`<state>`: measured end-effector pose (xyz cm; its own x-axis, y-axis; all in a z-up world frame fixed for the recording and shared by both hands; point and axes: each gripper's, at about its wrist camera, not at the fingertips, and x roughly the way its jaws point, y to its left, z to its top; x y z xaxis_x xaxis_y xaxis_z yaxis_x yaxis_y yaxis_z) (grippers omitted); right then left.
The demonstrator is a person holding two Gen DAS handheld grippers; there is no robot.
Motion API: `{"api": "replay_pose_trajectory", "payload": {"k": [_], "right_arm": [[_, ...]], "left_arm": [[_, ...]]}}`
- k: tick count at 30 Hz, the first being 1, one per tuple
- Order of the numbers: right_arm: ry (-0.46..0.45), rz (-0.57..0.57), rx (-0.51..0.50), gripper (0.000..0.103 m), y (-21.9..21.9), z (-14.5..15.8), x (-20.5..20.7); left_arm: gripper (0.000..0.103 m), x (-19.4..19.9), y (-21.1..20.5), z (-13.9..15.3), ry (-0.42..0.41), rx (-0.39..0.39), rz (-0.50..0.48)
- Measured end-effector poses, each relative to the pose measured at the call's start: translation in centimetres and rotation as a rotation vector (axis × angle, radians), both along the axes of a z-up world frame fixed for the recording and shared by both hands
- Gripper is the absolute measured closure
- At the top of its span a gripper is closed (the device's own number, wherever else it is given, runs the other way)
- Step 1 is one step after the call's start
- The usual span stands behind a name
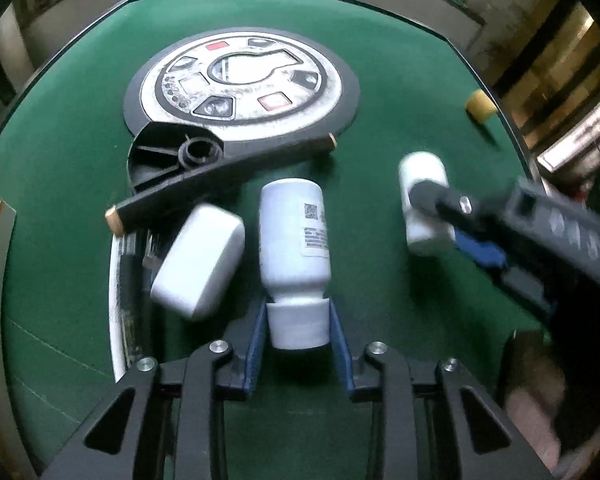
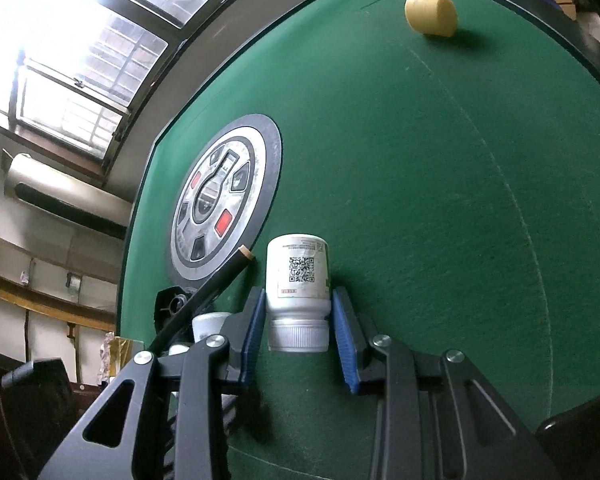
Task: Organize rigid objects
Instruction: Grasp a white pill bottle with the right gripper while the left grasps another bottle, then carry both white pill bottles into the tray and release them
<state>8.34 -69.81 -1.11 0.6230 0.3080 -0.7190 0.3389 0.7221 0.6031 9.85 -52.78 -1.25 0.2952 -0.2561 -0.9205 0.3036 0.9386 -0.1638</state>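
My left gripper (image 1: 298, 322) is shut on the cap of a tall white bottle (image 1: 294, 232) with a printed label, held over the green table. A white rounded case (image 1: 198, 260) lies just left of it. My right gripper (image 2: 298, 320) is shut on a short white bottle (image 2: 297, 276) with a QR label and a ribbed cap. In the left wrist view the right gripper (image 1: 432, 204) holds that bottle (image 1: 422, 176) to the right of the tall bottle. A yellow cylinder (image 2: 431, 15) lies far off near the table edge; it also shows in the left wrist view (image 1: 479, 106).
A round grey control panel (image 1: 240, 80) sits in the green table (image 1: 380, 272), seen too in the right wrist view (image 2: 220, 200). A black folding fan (image 1: 204, 176) with wooden tips lies across its near edge. A white tray rim (image 1: 116, 300) shows at left.
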Motion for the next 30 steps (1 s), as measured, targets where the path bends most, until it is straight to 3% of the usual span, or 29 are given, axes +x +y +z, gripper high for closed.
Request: {"api": "replay_pose_trajectory", "payload": {"k": [6,11,16,21,25,30], "right_arm": [[-0.023,0.021,-0.019,0.071,0.6,0.3,0.1],[-0.077,0.064,-0.061,0.071,1.8,0.8,0.1],[-0.139,0.038,-0.007,0.071,2.3,1.8,-4.6],[-0.129,0.027,0.019,0.071,3.2,1.4,-9.7],[-0.113,0.034,-0.005,0.071,4.3,1.3,-11.6],[-0.102,0.051,-0.001,0.071,6.0,1.4,-12.0]], "left_arm": [[0.071,-4.5,2.9,0.0,0.027,-0.023,-0.051],[0.071,-4.6,4.2,0.3,0.011,-0.059,-0.045],[0.072,-5.2,4.4,0.6,-0.031,-0.059,-0.068],[0.072,-7.4,5.4,0.4,-0.001,-0.089,-0.104],[0.072,-8.3,6.4,-0.2,0.043,-0.15,-0.121],[0.072,-9.0,8.6,1.1,0.048,-0.218,-0.108]]}}
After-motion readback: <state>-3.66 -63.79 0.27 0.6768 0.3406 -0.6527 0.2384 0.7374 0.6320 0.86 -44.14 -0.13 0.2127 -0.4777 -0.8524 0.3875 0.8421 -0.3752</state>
